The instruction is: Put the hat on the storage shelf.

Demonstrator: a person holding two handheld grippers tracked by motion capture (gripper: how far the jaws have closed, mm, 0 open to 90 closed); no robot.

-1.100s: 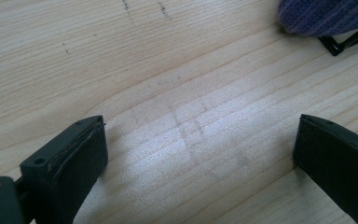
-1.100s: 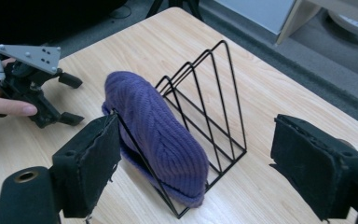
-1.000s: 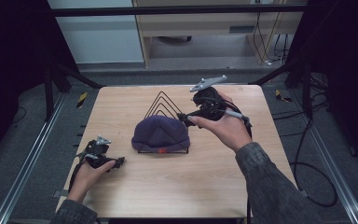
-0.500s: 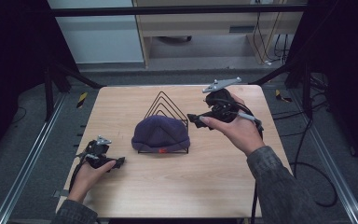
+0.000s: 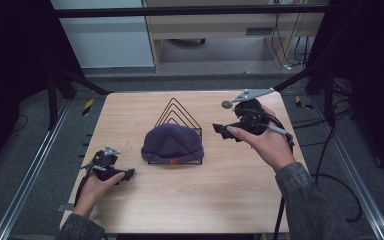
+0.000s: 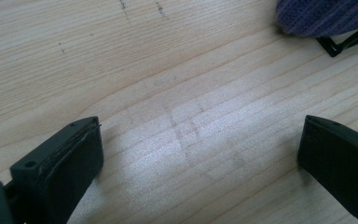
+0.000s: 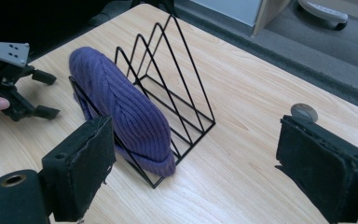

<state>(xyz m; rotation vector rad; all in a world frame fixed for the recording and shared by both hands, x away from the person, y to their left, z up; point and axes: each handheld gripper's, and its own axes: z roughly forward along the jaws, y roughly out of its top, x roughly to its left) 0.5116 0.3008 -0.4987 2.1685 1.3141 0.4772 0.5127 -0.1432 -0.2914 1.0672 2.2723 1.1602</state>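
Right tongs (image 5: 223,131) have drawn back from the beanie (image 5: 172,142).

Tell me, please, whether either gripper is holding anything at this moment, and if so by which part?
Nothing is held. The left gripper has its jaws apart over bare table, and the right gripper is open, short of the purple beanie on the wire rack.

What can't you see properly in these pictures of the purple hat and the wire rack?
- The purple hat: its far side, in the high view, is hidden by its own dome.
- The red tag on its brim: too small to read in the high view.
- The wire rack: its front slot is covered by the hat in the right gripper view.
- In the left gripper view the hat is cut off by the top edge.
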